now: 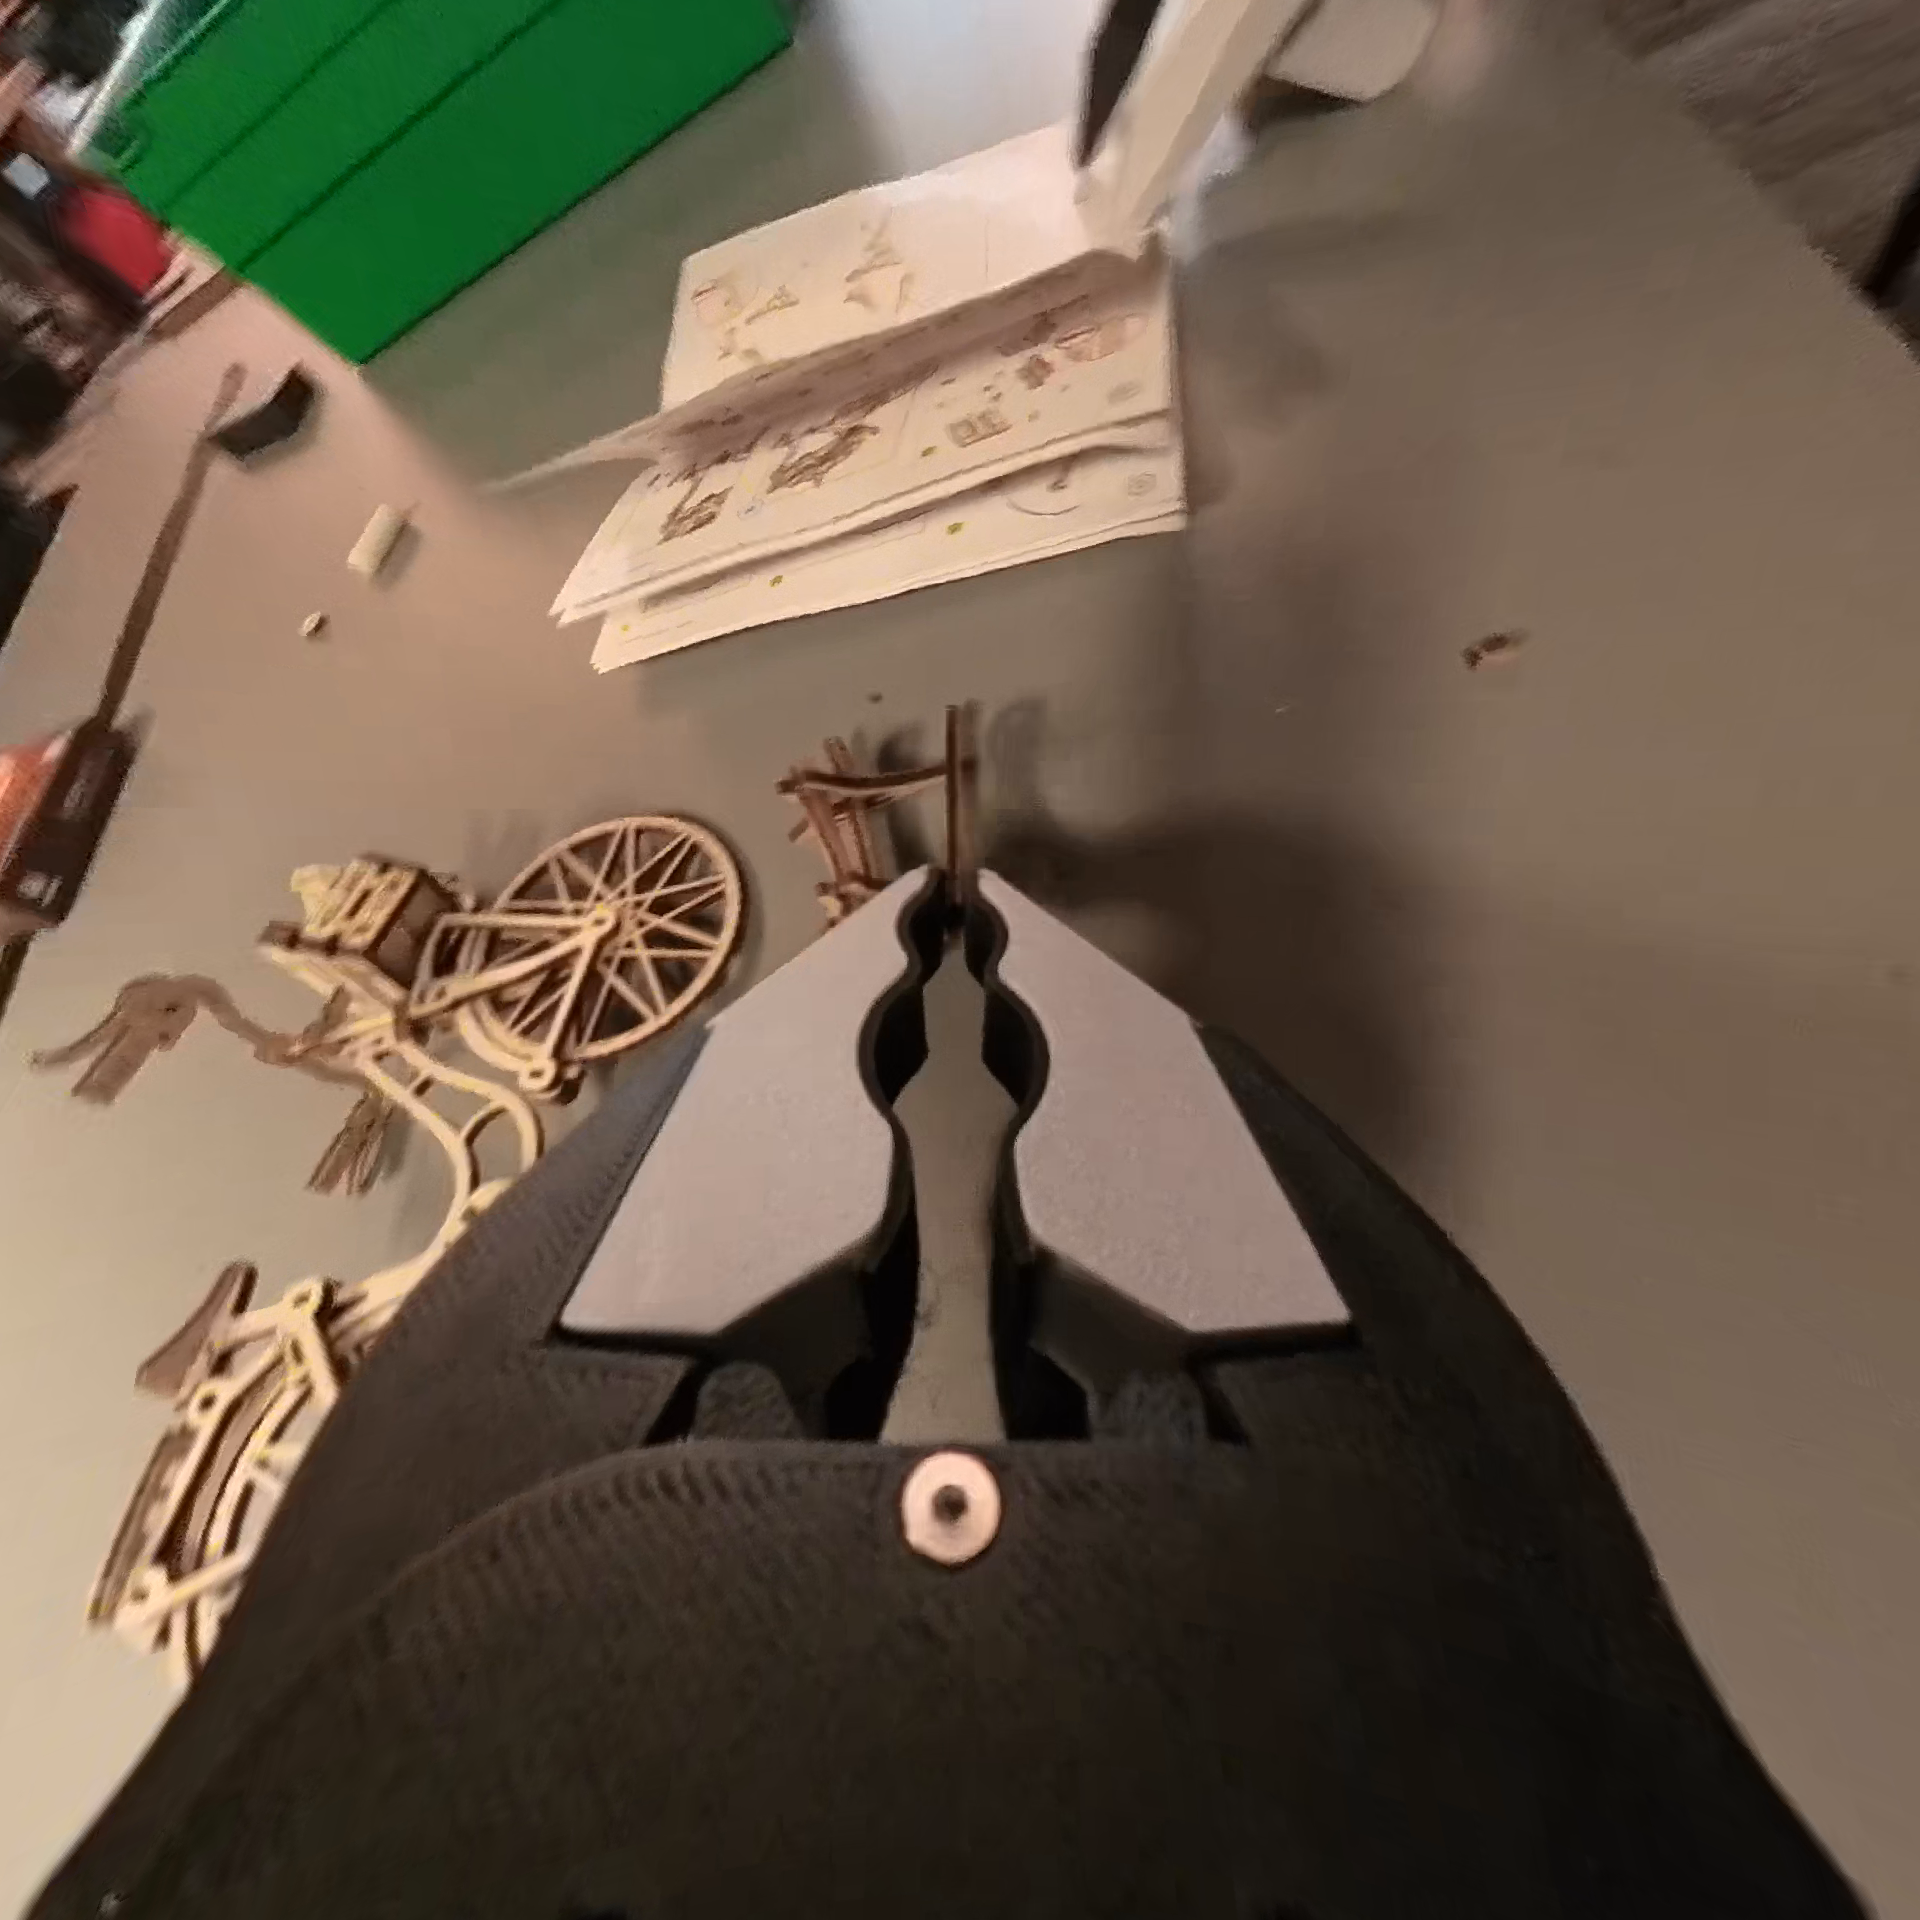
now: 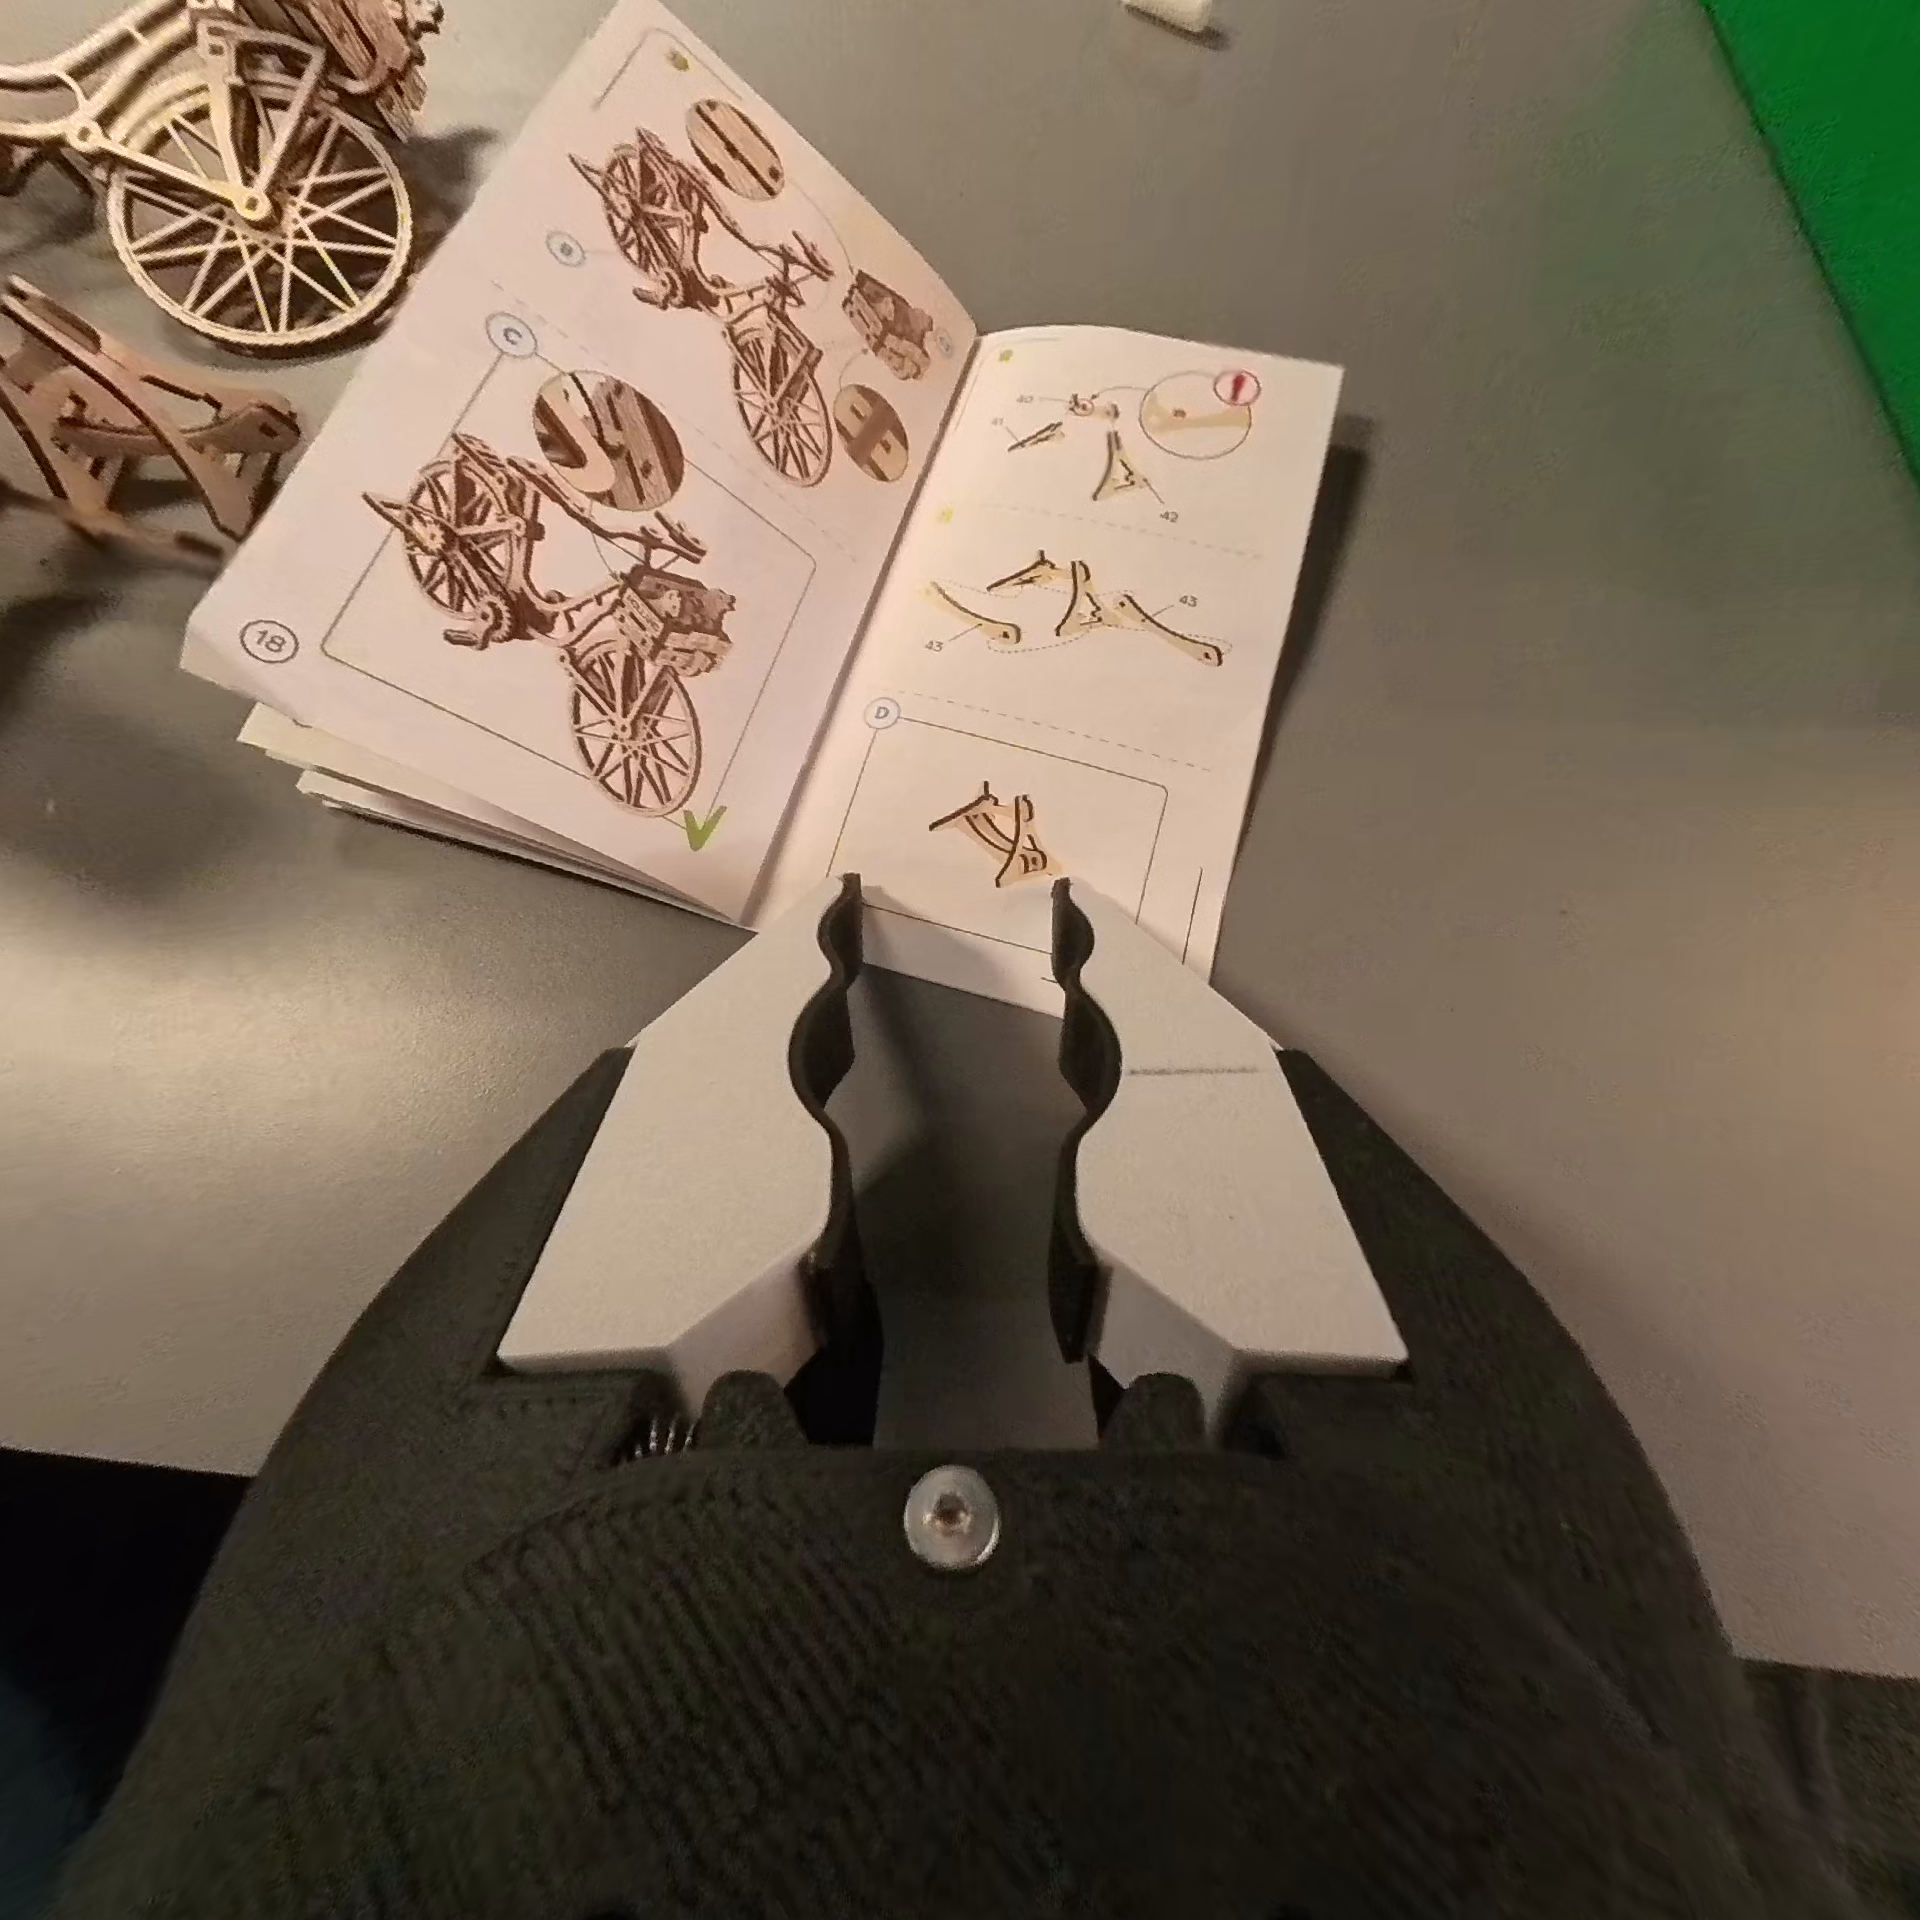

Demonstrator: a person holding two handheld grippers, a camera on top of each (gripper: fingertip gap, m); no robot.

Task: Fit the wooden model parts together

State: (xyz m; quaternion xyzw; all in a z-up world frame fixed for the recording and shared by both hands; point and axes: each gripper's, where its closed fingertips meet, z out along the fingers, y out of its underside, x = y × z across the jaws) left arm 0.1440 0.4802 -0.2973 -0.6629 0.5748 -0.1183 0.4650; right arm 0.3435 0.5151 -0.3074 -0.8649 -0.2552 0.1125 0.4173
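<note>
Stand (image 1: 961, 800) pinched in left tool (image 1: 958, 902), base hidden | right tool (image 2: 956, 894) agape

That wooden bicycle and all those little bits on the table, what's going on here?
Someone is building a wooden model kit with a hand-held claw in each hand. The left claw is shut on a small dark wooden stand piece, holding it just past the mostly built wooden bicycle, which lies on the grey table. The right claw is open and holds nothing, hovering over the open instruction booklet. The stand piece isn't joined to the bicycle yet.
</note>
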